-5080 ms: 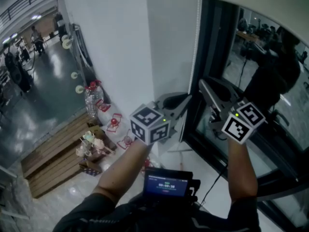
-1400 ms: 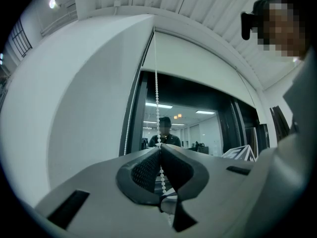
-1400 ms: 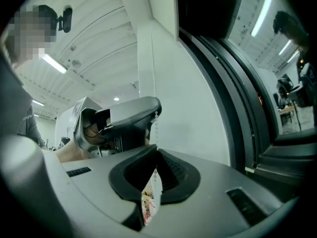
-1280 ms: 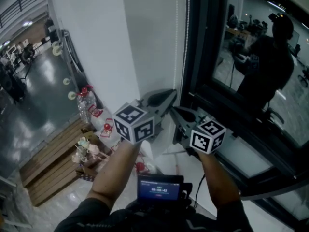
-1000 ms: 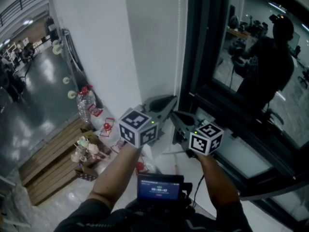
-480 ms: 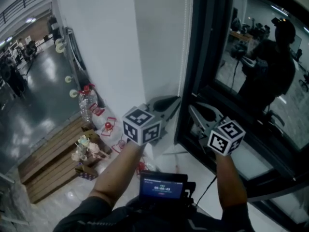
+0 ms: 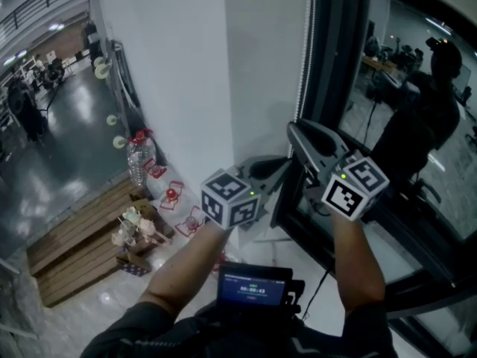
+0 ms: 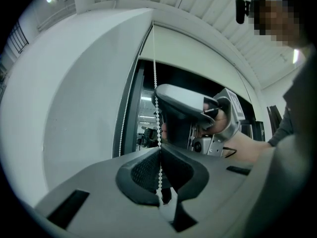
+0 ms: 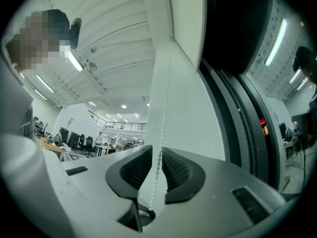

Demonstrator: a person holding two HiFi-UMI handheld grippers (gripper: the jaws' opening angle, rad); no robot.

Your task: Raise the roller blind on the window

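Head view: the chain (image 7: 307,43) hangs beside the window (image 7: 387,88). It's light, limp and beaded, so pinch it between the pads. The right gripper (image 7: 298,133) is now above the left gripper (image 7: 282,167), no longer beside it.

Left gripper view: jaws clamped on the chain, blind (image 8: 198,53) overhead.

Right gripper view: jaws just opened, chain loose between them.

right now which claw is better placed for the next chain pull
Right. The right claw has just opened with the chain inside it, higher up; the left claw is shut on it.
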